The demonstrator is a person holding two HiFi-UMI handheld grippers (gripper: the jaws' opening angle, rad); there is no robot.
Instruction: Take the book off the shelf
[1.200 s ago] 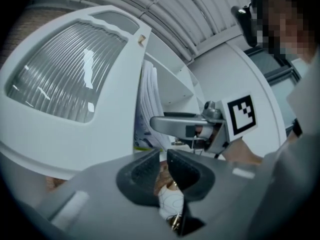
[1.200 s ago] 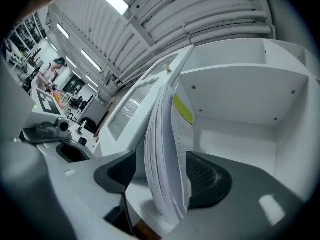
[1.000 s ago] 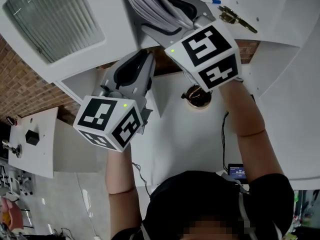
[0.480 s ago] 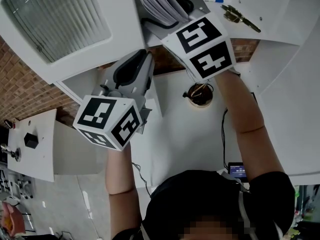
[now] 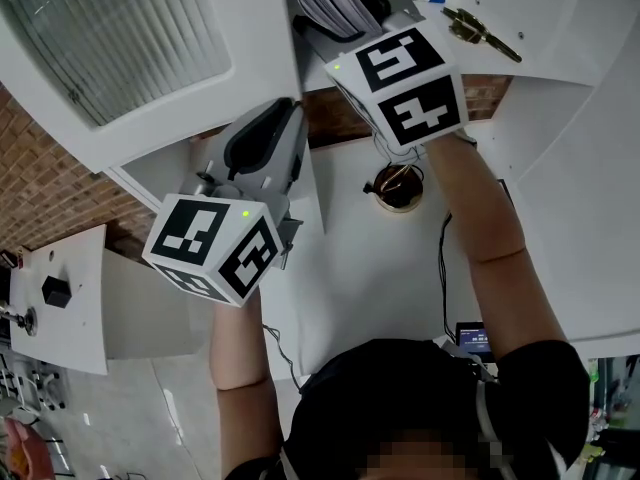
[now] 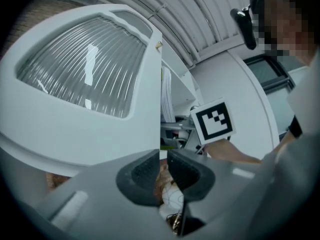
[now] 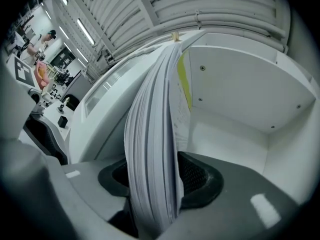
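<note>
Reaching up into the white shelf [image 7: 240,99] with the right hand-held gripper [image 7: 152,179] and closing its jaws on the book [image 7: 150,129], with pads meeting its 2 faces near the lower edge. Standing on end at the left side of the compartment, at 12 o'clock in the head view, with bowed, fanned pages. Holding the left hand-held gripper [image 6: 163,176] lower, at 7 o'clock from the right one, with jaws almost together on nothing. Likely trouble from here: squeezing a thick, soft block of pages, so could slip or splay on the pull; could catch on the shelf edge if drawn out tilted; could fall with no support from the idle left side.
</note>
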